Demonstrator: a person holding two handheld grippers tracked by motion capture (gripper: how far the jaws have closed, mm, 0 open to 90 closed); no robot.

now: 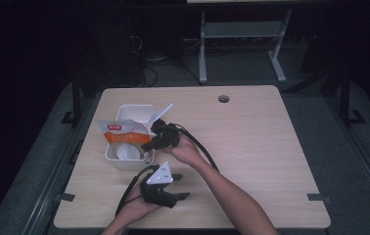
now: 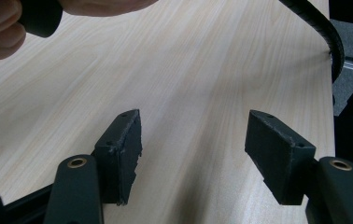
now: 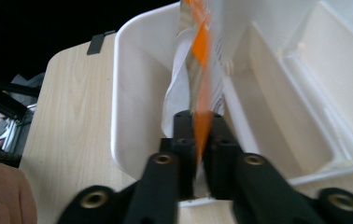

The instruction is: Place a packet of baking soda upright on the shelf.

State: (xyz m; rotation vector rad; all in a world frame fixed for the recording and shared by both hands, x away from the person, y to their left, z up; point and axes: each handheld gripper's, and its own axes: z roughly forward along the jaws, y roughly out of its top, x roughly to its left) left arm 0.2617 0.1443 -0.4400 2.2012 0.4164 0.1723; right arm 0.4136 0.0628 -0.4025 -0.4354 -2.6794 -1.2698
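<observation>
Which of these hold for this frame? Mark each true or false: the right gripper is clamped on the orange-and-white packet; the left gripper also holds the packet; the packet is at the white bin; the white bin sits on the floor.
1. The right gripper is clamped on the orange-and-white packet. True.
2. The left gripper also holds the packet. False: its jaws stand open over bare table, nothing between them.
3. The packet is at the white bin. True: it stands partly over the bin's opening.
4. The white bin sits on the floor. False: it sits on the table.

Open tabletop (image 1: pixel 251 137) right of box (image 1: pixel 133 111)
</observation>
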